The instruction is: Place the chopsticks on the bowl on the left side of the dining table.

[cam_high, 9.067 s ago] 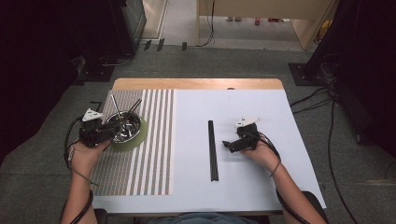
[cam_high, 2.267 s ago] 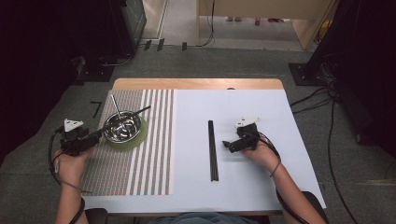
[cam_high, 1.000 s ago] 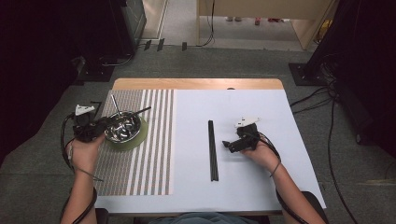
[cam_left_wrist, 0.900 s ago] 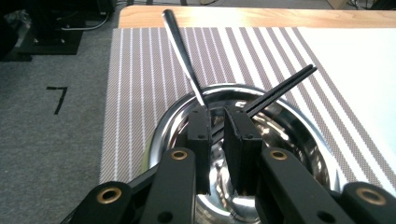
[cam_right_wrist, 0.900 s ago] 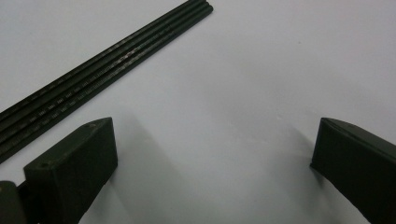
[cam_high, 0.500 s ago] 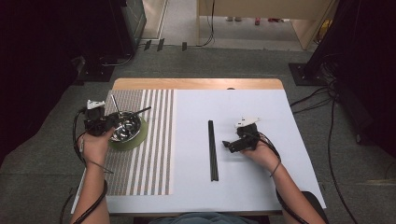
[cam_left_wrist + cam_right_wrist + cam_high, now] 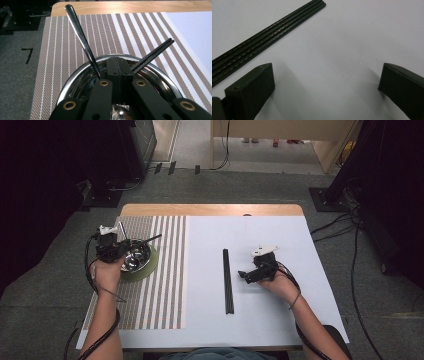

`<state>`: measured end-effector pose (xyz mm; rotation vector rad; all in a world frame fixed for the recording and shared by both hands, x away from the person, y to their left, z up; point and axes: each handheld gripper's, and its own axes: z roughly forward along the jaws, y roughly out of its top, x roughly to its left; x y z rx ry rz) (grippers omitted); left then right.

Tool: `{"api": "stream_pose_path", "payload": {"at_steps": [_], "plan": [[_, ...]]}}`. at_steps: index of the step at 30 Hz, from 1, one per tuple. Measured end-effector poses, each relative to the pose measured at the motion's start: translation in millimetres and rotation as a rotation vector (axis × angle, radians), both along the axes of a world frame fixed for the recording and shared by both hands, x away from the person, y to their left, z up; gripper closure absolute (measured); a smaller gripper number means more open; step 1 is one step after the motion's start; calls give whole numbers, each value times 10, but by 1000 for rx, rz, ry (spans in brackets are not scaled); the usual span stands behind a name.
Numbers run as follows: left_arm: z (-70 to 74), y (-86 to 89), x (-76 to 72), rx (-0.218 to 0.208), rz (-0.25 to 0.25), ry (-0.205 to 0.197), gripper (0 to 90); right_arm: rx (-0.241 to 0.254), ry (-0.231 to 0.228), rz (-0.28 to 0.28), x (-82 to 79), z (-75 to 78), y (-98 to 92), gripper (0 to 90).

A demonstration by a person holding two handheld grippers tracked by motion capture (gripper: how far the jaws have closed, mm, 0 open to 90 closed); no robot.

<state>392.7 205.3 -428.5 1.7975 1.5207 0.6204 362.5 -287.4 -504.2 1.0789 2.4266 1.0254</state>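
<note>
A: We have the left gripper [image 7: 116,251] at the near-left rim of the steel bowl [image 7: 137,257]. That bowl sits on a round green coaster [image 7: 145,271], on the brown-and-white striped placemat [image 7: 155,285].

B: In the left gripper view we see its jaws pressed flat together over the bowl's hollow [image 7: 82,80], with nothing pinched between them.

A: Agreed. Two things lean in that bowl: a metal utensil handle [image 7: 81,37] just left of the jaws, rising away, and a pair of black chopsticks [image 7: 155,53] just right of them, slanting out over the far rim.

B: Whether the jaws touch either one, we cannot tell. What end the metal handle carries is hidden.

A: On the other side, we see the right gripper [image 7: 248,275] low over the white table cover [image 7: 280,240], pointing toward a second pair of black chopsticks [image 7: 227,280].

B: In the right gripper view we find its jaws spread wide, holding nothing, with bare white surface [image 7: 337,50] between them. Those chopsticks [image 7: 267,35] lie side by side, touching, beyond its left jaw and apart from it.

A: From above, that pair lies straight, running near to far, between the placemat and the right hand [image 7: 280,287].
</note>
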Motion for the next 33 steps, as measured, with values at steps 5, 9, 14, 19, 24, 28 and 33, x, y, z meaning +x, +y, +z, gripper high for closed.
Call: {"api": "stream_pose_path", "payload": {"at_steps": [5, 9, 14, 19, 24, 28, 33], "plan": [[-32, 7, 16, -6, -3, 4, 900, 0, 1, 0, 0, 0, 0, 0], [-60, 22, 28, -5, -1, 12, 900, 0, 1, -1, 0, 0, 1, 0], [-73, 24, 31, 5, -8, 15, 900, 1, 2, -1, 0, 1, 1, 0], [-77, 14, 35, 12, -15, 17, 900, 1, 1, -1, 0, 1, 0, 0], [-82, -2, 36, 20, -28, 23, 900, 1, 2, -1, 1, 1, 0, 0], [-89, -16, 40, 24, -39, 28, 900, 1, 2, -1, 0, 1, 0, 0], [-92, -56, 47, 18, -53, 21, 900, 1, 1, 0, 1, 0, 0, 0]]}}
